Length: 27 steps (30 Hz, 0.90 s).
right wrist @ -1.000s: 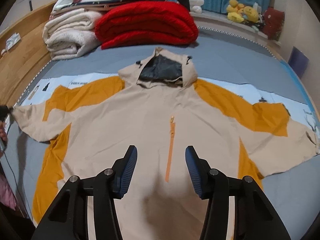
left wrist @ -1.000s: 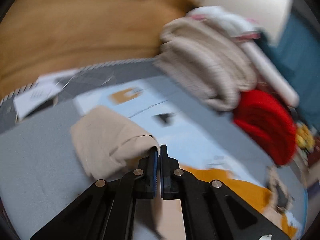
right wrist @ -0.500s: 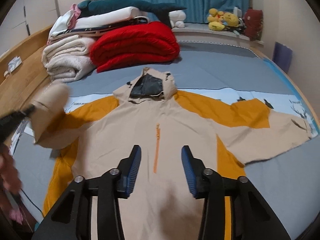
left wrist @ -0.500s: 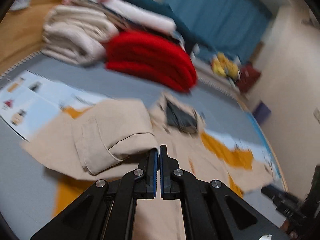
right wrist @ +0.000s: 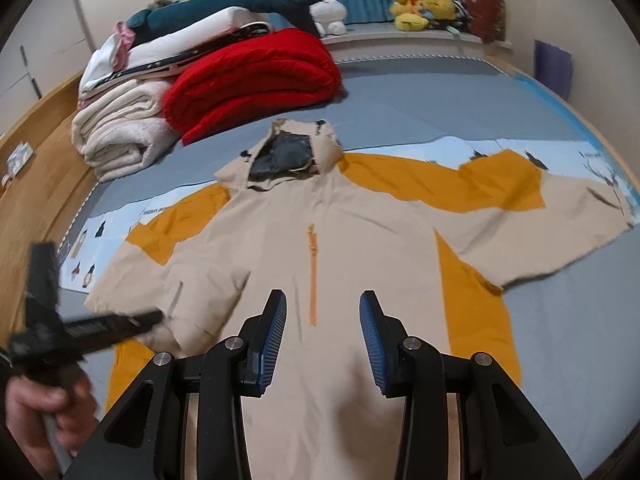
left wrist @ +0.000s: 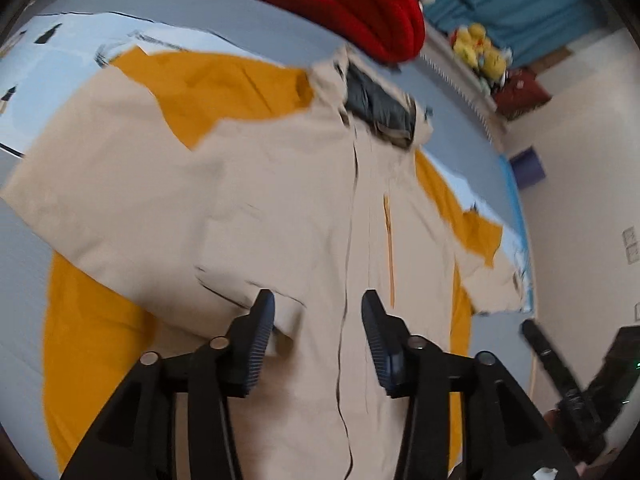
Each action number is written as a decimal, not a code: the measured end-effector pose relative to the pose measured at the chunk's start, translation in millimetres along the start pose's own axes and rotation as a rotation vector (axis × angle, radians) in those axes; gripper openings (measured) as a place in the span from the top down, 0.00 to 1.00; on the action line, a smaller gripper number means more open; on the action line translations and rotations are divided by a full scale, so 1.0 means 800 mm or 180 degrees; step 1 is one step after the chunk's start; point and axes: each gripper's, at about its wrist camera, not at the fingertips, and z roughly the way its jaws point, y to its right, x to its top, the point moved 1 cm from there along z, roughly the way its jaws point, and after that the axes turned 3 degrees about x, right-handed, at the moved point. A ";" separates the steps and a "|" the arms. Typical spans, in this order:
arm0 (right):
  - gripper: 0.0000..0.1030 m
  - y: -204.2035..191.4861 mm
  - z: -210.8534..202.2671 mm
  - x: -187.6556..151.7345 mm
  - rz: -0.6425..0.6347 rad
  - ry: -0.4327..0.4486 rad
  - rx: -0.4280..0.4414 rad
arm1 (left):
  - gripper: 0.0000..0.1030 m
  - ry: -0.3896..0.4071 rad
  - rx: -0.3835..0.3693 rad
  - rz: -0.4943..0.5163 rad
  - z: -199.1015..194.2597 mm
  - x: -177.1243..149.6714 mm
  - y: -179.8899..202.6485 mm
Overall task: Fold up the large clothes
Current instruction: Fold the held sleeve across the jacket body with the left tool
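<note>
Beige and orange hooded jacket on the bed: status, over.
Left gripper just opened, empty; right gripper open, empty. Beige and orange hooded jacket flat, left sleeve folded in, right sleeve spread. Nothing in the way.

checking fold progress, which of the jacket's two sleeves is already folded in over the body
The left sleeve, on the side of the cream blankets: its cuff lies over the jacket body, while the right sleeve lies spread flat outward.

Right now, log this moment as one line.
jacket: flat on bed | left sleeve: folded in | left gripper: just opened, empty | right gripper: open, empty
</note>
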 end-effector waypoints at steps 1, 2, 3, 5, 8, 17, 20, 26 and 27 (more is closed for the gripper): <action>0.61 -0.005 0.003 0.000 -0.0014 -0.0006 0.0021 | 0.58 0.0013 -0.0030 -0.0062 -0.001 0.004 -0.008; 0.61 -0.009 0.009 -0.001 -0.0026 -0.0008 0.0052 | 0.58 0.0006 -0.0052 -0.0151 0.000 0.008 -0.020; 0.61 -0.012 0.014 -0.002 -0.0033 -0.0026 0.0054 | 0.58 -0.0004 -0.0051 -0.0249 0.003 0.012 -0.033; 0.61 -0.021 0.028 -0.004 -0.0046 -0.0092 0.0109 | 0.58 -0.0035 0.0022 -0.0424 0.013 0.019 -0.062; 0.61 -0.040 0.047 -0.009 -0.0180 -0.0125 0.0158 | 0.58 -0.0205 -0.0028 -0.0739 0.037 0.023 -0.089; 0.61 -0.101 0.086 -0.020 -0.0564 -0.0252 0.0658 | 0.58 -0.0556 0.0049 -0.0814 0.085 0.031 -0.101; 0.61 -0.114 0.095 -0.023 -0.0668 -0.0290 0.0770 | 0.58 -0.0625 0.0078 -0.0832 0.096 0.031 -0.105; 0.61 -0.129 0.112 -0.027 -0.0822 -0.0393 0.0907 | 0.94 -0.0551 -0.0125 -0.0639 0.092 0.040 -0.088; 0.61 -0.131 0.116 -0.028 -0.0837 -0.0424 0.0930 | 0.95 -0.0526 -0.0238 -0.0534 0.088 0.044 -0.076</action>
